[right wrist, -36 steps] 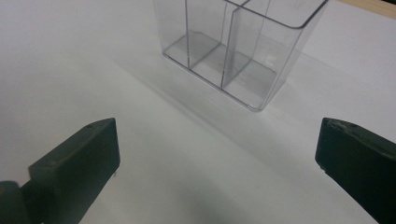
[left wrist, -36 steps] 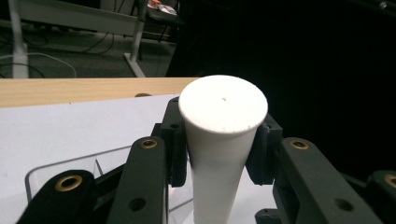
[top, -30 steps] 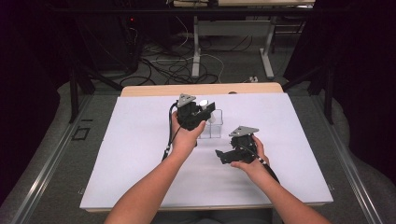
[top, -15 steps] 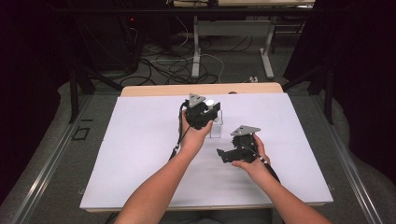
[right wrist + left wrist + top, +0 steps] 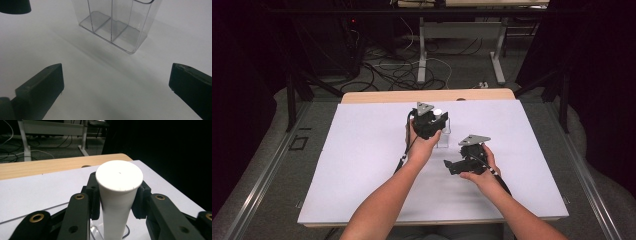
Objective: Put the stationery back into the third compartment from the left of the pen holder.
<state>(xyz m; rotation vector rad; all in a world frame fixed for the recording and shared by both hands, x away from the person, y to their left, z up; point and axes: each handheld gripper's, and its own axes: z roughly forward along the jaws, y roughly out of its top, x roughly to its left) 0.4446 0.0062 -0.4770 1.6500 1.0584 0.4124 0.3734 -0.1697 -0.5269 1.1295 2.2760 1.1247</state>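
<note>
2 grippers are working over the white sheet (image 5: 362, 165) that is covering the table (image 5: 377, 96), and we are holding 1 in each hand. In the high view our left gripper (image 5: 430, 123) is sitting near the far middle of the sheet, and its jaws are clamping a white tube (image 5: 117, 195) just below the tube's flat, round top. In the left gripper view we are seeing the tube standing upright between the 2 black jaws, with both pads pressing against its sides. Its lower end is reaching down toward a clear plastic holder (image 5: 117, 22), whose curved rim is showing just beneath the tube in that view; we cannot tell whether the tube is already touching the holder. From above, the tube's white cap is peeking out at the gripper's far right edge, directly over the holder.

Our right gripper (image 5: 455, 165) is resting lower and to the right, near the holder but apart from it. In the right gripper view its 2 jaws are standing wide apart with nothing between them, and they are facing the holder. That view is also showing the holder standing on the sheet, divided by clear walls into 3 compartments that we can count, all looking empty.
</note>
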